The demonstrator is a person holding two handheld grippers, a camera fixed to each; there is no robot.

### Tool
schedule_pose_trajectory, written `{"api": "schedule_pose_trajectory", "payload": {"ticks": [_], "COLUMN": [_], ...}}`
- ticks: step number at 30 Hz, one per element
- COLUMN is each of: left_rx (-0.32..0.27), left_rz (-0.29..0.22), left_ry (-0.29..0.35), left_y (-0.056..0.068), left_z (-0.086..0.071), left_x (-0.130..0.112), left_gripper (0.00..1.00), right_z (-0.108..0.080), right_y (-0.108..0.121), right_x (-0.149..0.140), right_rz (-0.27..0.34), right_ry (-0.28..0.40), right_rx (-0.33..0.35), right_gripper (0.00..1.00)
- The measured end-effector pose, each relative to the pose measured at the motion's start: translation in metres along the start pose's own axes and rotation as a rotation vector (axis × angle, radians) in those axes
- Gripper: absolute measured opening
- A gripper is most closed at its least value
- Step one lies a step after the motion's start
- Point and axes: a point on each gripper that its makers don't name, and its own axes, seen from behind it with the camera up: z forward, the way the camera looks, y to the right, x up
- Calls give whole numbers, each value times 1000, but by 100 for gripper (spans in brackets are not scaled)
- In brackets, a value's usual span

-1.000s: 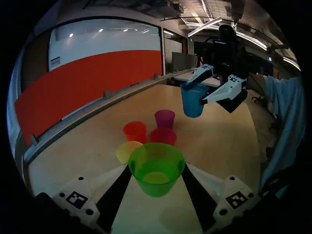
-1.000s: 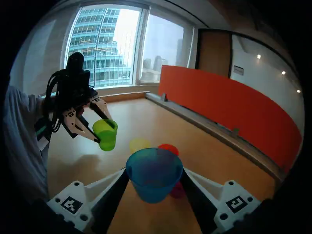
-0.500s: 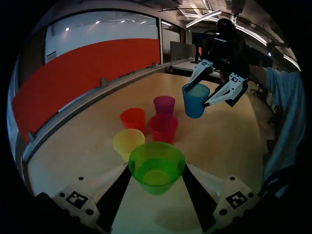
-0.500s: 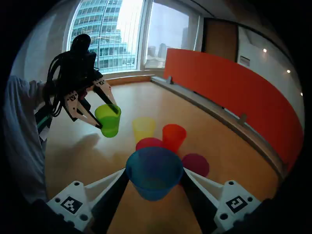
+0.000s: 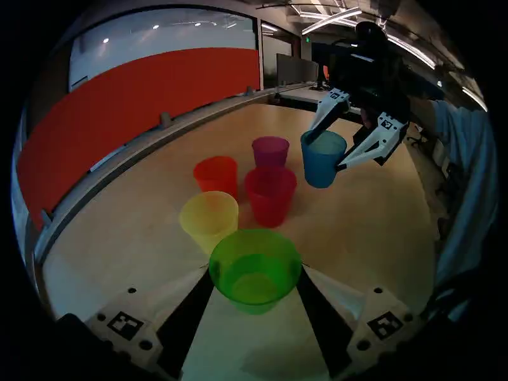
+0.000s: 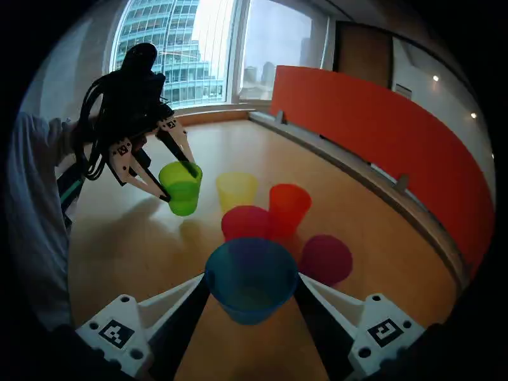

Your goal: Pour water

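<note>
Lower now over the wooden counter [image 5: 374, 216], the left hand-held gripper [image 5: 254, 274] clamps a translucent green plastic cup [image 5: 255, 282] at bottom centre; the right hand-held gripper [image 6: 251, 279] clamps a translucent blue plastic cup [image 6: 251, 292].

Both views face each other, angled down over the same 4 cups [image 5: 270, 193].

A pale wooden worktop [image 5: 381, 216] stretches toward 12 o'clock in the left gripper view, with an orange partition [image 5: 127, 101] along its 9 to 11 o'clock side and ceiling strip lights [image 5: 327, 24] at 1 o'clock. The right gripper view has daylit windows [image 6: 190, 57] at 11 o'clock.
</note>
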Motion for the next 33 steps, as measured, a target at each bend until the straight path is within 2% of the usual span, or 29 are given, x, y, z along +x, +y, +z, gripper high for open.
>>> {"api": "schedule_pose_trajectory", "payload": {"ticks": [12,32,33], "left_rx": [-14,-22,-23], "left_rz": [-11,-47,-48], "left_ry": [-15,-7,-10], "left_y": [-2,-3,-3], "left_z": [12,14,14], "left_x": [-12,-20,-21], "left_gripper": [87,87,90], "right_z": [12,23,23], "right_y": [1,-3,-4], "right_x": [-5,-14,-15], "right_rz": [11,-1,0], "right_ry": [-12,-36,-37], "right_rx": [10,12,12], "right_gripper": [92,92,92]}}
